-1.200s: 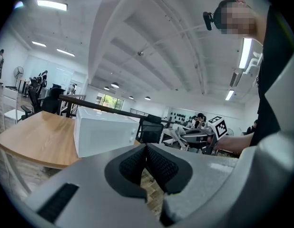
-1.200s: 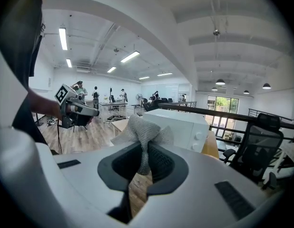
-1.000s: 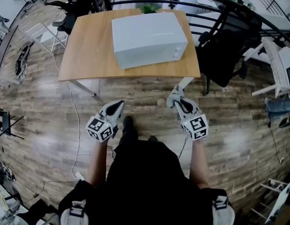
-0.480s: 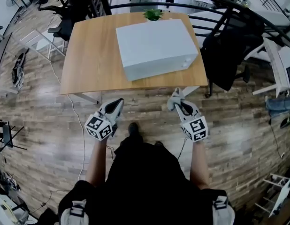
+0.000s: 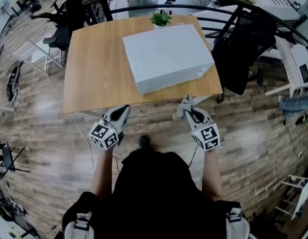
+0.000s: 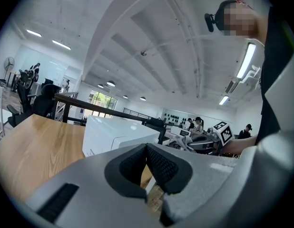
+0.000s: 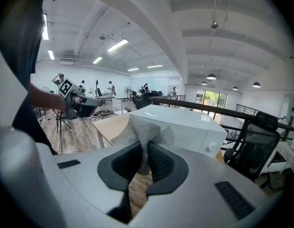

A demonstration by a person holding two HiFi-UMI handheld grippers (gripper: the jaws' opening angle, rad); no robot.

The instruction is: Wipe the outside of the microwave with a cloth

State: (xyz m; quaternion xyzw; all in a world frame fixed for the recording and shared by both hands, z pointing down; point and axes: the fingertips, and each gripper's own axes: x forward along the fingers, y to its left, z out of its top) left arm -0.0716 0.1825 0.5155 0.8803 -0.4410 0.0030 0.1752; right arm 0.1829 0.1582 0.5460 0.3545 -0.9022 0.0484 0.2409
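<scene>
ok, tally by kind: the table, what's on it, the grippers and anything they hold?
table: 1
microwave: 1
plant: 1
cloth: 1
grippers: 2 (left gripper shut with nothing in it, right gripper shut on the cloth)
Total: 6

Legible text: none.
We can read no words or numbers; a mark on the microwave (image 6: 116,134) is too small.
</scene>
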